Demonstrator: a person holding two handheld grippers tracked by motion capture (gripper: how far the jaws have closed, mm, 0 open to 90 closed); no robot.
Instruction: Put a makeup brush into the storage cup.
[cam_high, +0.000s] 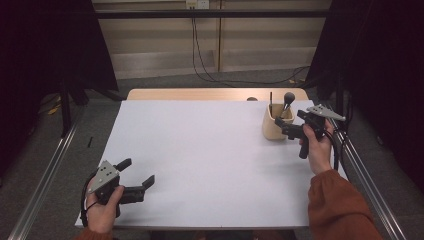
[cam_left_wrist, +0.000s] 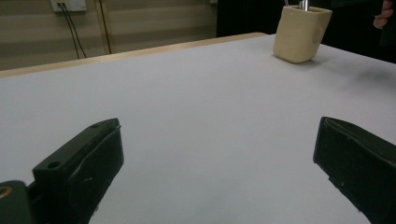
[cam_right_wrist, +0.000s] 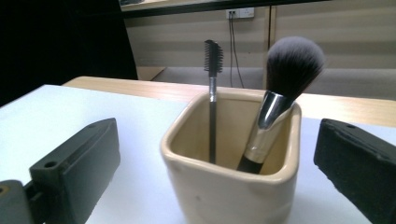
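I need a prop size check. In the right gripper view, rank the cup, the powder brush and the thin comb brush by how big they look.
1. The cup, the largest by far.
2. The powder brush, with its wide bristle head.
3. The thin comb brush, the slimmest.
Both brushes stand partly hidden inside the cup, so only their visible parts are compared.

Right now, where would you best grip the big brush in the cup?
Probably the silver ferrule of the big brush, from above. It leans against the rim of the cup, bristles up, with the handle hidden inside. The right gripper is open beside it.

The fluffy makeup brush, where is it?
The makeup brush leans bristles-up in the cream cup at the table's far right, beside a thin comb brush.
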